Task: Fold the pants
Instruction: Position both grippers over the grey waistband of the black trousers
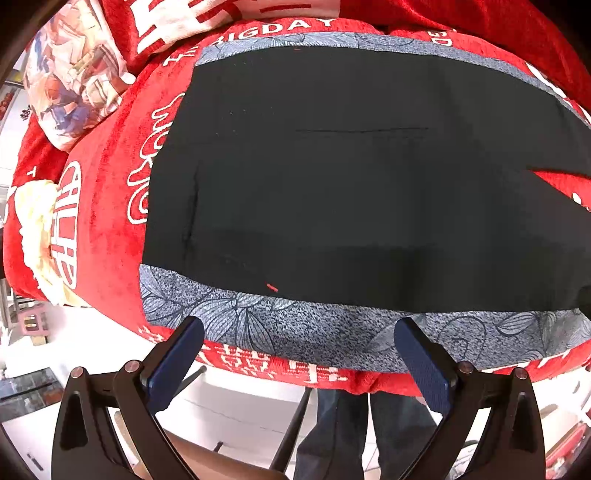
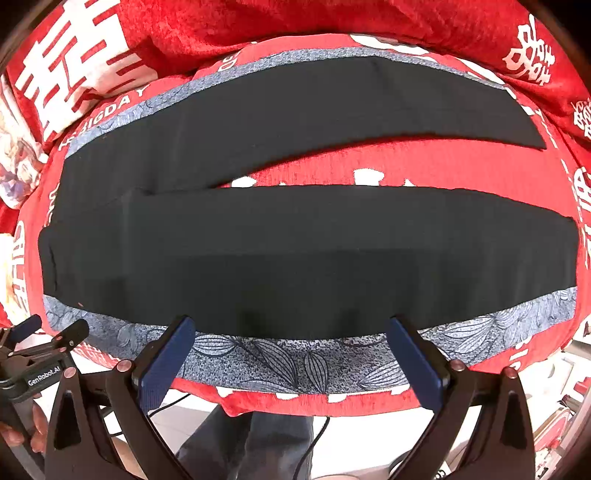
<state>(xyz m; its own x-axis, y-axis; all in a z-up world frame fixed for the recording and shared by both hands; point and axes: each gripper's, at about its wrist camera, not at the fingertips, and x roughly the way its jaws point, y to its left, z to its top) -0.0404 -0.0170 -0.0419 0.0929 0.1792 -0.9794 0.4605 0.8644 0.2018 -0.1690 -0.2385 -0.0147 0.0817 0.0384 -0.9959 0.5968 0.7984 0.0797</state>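
Black pants with a grey floral side stripe lie flat on a red blanket. In the left wrist view I see the waist end (image 1: pixel 332 177). In the right wrist view both legs (image 2: pixel 295 251) spread apart toward the right. My left gripper (image 1: pixel 299 328) is open and empty, just above the near grey stripe (image 1: pixel 295 321). My right gripper (image 2: pixel 291 325) is open and empty at the near leg's grey stripe (image 2: pixel 288 354). The left gripper also shows at the left edge of the right wrist view (image 2: pixel 48 328).
The red blanket with white lettering (image 2: pixel 369 162) covers the surface, bunched at the back (image 2: pixel 258 22). A printed pillow (image 1: pixel 74 70) lies at the far left. The near edge drops to a white floor (image 1: pixel 236 410); the person's legs (image 2: pixel 258 439) stand there.
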